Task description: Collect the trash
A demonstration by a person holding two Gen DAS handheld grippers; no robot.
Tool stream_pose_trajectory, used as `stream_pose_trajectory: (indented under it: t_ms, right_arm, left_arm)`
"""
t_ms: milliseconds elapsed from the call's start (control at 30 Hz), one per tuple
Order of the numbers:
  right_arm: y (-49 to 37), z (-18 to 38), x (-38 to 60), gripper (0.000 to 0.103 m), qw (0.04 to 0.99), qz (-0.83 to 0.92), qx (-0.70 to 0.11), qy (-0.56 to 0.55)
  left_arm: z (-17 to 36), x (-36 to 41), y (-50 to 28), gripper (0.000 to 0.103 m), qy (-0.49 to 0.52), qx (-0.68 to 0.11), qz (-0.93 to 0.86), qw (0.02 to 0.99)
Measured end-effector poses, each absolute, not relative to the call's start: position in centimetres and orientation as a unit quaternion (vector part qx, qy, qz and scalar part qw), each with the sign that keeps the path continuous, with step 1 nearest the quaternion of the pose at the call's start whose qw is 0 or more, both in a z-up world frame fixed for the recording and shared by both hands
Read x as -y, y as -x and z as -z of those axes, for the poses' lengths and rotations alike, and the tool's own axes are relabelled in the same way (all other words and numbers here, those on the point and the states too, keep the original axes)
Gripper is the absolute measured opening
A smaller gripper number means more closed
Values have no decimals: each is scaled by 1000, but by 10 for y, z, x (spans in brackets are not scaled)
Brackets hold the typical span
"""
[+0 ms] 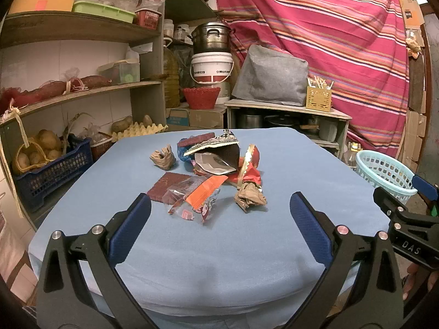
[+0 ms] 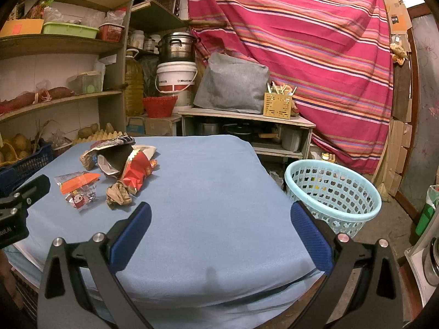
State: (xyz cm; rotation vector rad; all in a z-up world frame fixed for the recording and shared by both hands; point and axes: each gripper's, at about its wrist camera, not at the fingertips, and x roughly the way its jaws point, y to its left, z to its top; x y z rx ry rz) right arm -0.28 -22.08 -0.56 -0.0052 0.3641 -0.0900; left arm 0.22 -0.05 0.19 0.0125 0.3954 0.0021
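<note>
Landmark: the trash pile [image 1: 216, 161] of wrappers and crumpled paper lies on the blue table cloth [image 1: 208, 257], toward the table's far left part.
Left of pile: wooden shelves [image 1: 82, 90] carry tubs and red net bags; a dark blue crate [image 1: 52, 175] and a basket of potatoes stand below; shelf contents higher up are too crowded to read.
Left gripper [image 1: 219, 213]: held low on the near side of the pile, fingers spread wide, nothing between them; its base is cut off by the frame bottom.
Pile detail: an orange-and-clear wrapper [image 1: 197, 194] lies nearest, a crumpled brown paper ball [image 1: 249, 197] just right of it, a second brown ball [image 1: 163, 157] at the pile's left edge, a red foil bag [image 2: 137, 172] on the right side; the print on the wrappers is not legible and the pieces underneath are hidden.
Behind pile: a steel pot [image 1: 211, 37] sits on a white bucket [image 1: 212, 67]; a grey fabric cover [image 1: 270, 75] hides what it wraps.
Right gripper [image 2: 219, 215]: right of the pile over bare cloth, fingers wide apart and empty.
Right of pile: a light blue perforated basket [image 2: 333, 192] stands on the floor off the table's right edge, its inside only partly seen.
Backdrop: a red striped cloth [image 2: 301, 41] hangs over the wall.
</note>
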Motion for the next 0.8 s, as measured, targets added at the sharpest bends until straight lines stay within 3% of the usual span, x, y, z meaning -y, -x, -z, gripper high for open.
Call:
stream_pose_trajectory:
  t_ms: [800]
  right_arm:
    - [4,2,223,99,983,45,-179,3]
  left_arm:
    - [-2,0,-2,98,-6,-195,-1,981]
